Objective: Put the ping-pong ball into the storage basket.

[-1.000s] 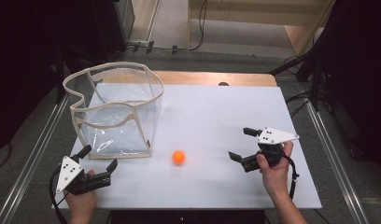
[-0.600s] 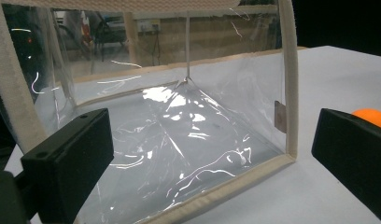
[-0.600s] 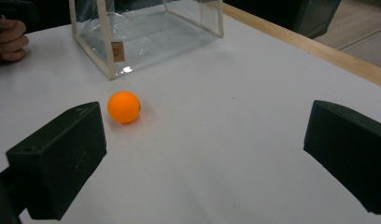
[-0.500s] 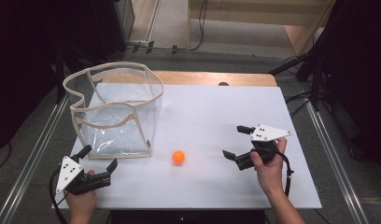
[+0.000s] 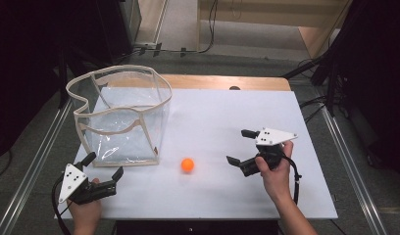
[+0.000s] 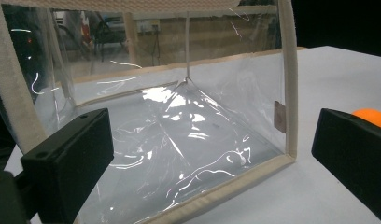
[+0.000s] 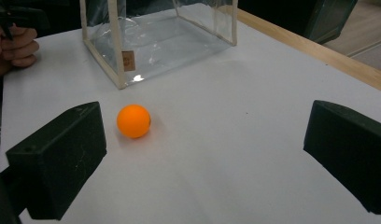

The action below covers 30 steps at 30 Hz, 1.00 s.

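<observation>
An orange ball (image 5: 187, 165) lies on the white table, just right of the front corner of a clear plastic bag with beige trim (image 5: 124, 162). My right gripper (image 5: 237, 146) is open, about a hand's width right of the ball, jaws pointing left at it. In the right gripper view the ball (image 7: 133, 121) sits ahead, near the left jaw of the right gripper (image 7: 202, 140). My left gripper (image 5: 104, 165) is open at the front left, just before the bag. In its view the left gripper (image 6: 209, 140) faces the bag's wall (image 6: 179, 126), with the ball (image 6: 373, 116) peeking over the right jaw.
The bag stands upright and open-topped at the table's back left. A wooden strip (image 5: 222, 81) runs along the far edge of the table (image 5: 227, 112). Metal rails (image 5: 34, 161) flank both sides. The person's left hand (image 7: 13, 46) shows in the right gripper view.
My right gripper has moved left toward the ball, still open. The left gripper, the ball and the bag have stayed put.
</observation>
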{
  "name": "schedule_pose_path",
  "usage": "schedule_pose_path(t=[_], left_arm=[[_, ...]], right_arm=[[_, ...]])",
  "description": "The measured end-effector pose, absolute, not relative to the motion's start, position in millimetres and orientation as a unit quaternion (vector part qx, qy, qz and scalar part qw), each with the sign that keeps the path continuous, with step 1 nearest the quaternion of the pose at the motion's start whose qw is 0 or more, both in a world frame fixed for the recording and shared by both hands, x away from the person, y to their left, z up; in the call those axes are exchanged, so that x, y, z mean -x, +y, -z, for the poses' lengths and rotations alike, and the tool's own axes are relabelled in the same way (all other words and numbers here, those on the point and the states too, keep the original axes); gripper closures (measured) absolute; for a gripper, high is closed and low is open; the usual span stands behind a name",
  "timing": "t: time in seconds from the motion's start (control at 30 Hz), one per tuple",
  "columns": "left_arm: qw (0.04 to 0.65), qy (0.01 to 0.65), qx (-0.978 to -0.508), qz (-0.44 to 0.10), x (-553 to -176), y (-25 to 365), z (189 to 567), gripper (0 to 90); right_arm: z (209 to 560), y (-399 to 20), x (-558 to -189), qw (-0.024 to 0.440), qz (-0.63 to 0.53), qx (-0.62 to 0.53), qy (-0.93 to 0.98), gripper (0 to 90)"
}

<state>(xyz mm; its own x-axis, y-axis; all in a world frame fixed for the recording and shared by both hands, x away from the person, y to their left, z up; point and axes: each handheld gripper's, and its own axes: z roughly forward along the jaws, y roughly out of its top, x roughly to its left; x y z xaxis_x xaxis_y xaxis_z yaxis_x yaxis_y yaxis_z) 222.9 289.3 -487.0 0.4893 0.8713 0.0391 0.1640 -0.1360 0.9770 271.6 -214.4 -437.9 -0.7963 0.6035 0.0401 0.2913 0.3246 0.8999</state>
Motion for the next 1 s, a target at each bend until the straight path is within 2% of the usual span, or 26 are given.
schedule_pose_path(t=[1.0], left_arm=[[0.536,0.383,-0.677,-0.329,-223.0,289.5,486.9,0.0]], right_arm=[[428.8,-184.3,-287.7,0.133,-0.499,-0.255,0.818,0.0]])
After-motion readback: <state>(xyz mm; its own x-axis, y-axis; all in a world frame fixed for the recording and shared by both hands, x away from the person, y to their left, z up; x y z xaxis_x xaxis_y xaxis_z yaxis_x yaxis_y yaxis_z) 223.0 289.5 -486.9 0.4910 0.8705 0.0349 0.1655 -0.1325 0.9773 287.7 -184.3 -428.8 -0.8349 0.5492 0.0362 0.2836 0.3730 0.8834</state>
